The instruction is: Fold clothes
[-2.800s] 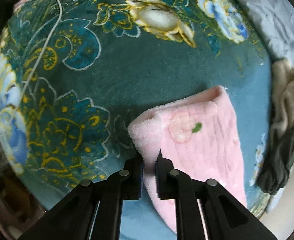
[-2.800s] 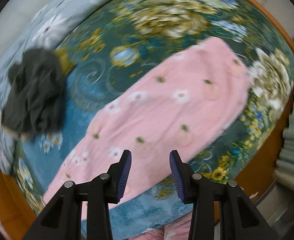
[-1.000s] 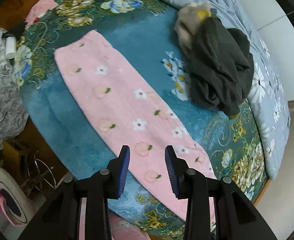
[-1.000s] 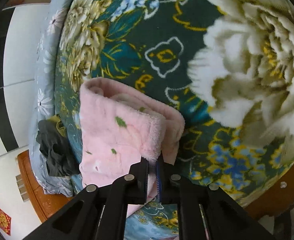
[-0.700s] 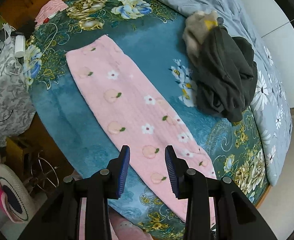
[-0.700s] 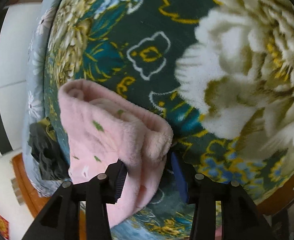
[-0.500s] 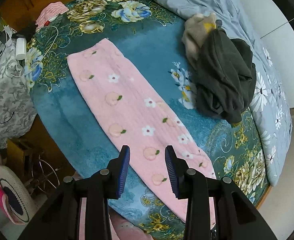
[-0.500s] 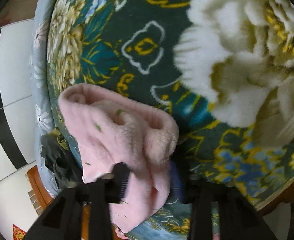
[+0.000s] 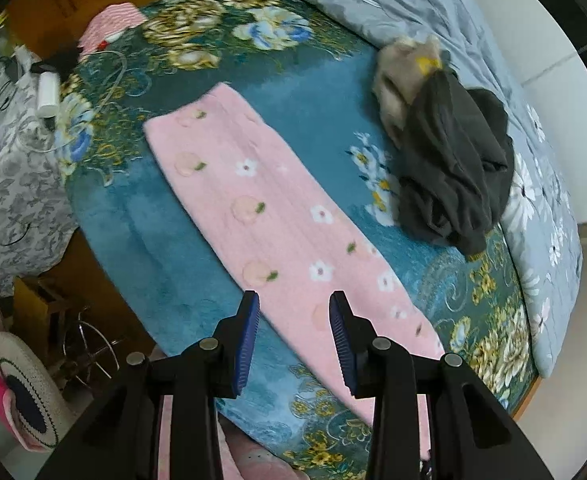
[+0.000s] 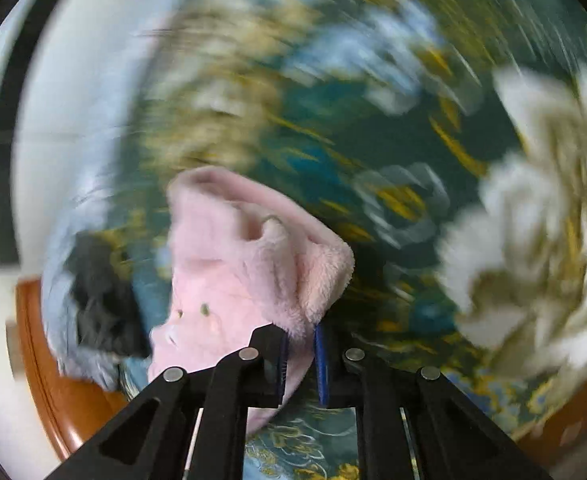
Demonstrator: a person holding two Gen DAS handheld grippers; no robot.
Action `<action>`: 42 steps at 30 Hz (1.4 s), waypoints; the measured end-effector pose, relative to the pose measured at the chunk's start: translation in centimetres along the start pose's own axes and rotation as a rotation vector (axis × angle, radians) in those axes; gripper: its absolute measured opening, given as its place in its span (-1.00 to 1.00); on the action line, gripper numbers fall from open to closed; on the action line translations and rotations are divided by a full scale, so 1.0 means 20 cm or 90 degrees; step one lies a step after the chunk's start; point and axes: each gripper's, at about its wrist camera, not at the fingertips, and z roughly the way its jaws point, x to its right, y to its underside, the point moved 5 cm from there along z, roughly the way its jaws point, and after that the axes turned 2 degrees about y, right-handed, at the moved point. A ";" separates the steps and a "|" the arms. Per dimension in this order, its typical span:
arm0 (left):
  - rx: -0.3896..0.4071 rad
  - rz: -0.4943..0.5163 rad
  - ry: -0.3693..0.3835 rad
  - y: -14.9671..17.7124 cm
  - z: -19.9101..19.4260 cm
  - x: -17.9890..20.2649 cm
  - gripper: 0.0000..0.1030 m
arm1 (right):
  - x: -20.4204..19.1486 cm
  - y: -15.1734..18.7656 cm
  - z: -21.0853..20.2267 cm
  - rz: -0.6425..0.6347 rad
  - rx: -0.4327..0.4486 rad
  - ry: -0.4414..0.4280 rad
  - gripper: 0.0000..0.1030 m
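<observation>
A long pink fleece garment [image 9: 277, 216] with peach and flower prints lies flat and diagonal across a teal floral bedspread [image 9: 197, 252]. My left gripper [image 9: 295, 334] is open and empty, held above the garment's near part. In the right wrist view, which is motion-blurred, my right gripper [image 10: 301, 354] is shut on the end of the pink garment [image 10: 237, 264], which bunches up in a fold above the fingers.
A pile of dark grey and beige clothes [image 9: 449, 160] lies on the bed to the right of the garment. A grey floral quilt [image 9: 433, 12] covers the far side. The bed's wooden edge [image 10: 45, 384] is near. Cables and small items [image 9: 47, 88] lie at far left.
My right gripper opened about 0.7 s ago, then closed again on the garment's end and is now moving, lifting the fold. The left gripper's view has shifted only slightly.
</observation>
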 end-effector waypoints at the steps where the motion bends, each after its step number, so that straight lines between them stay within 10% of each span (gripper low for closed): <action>1: 0.003 -0.007 -0.002 -0.01 -0.01 -0.03 -0.28 | 0.02 0.01 0.01 0.005 -0.001 0.005 -0.77; 11: 0.055 -0.116 0.013 -0.19 -0.02 -0.36 -0.28 | -0.14 0.03 -0.15 -0.052 0.040 0.045 -0.46; 19: 0.059 -0.019 -0.008 -0.49 0.15 -0.51 -0.15 | -0.56 0.28 -0.40 -0.164 0.160 0.073 0.03; 32: -0.039 -0.088 0.038 -0.99 0.62 -0.96 -0.15 | -1.53 1.09 -0.28 -0.301 0.167 0.088 0.05; 42: -0.055 -0.126 0.087 -1.13 0.86 -1.17 -0.14 | -2.05 1.38 -0.36 -0.372 0.287 0.092 0.04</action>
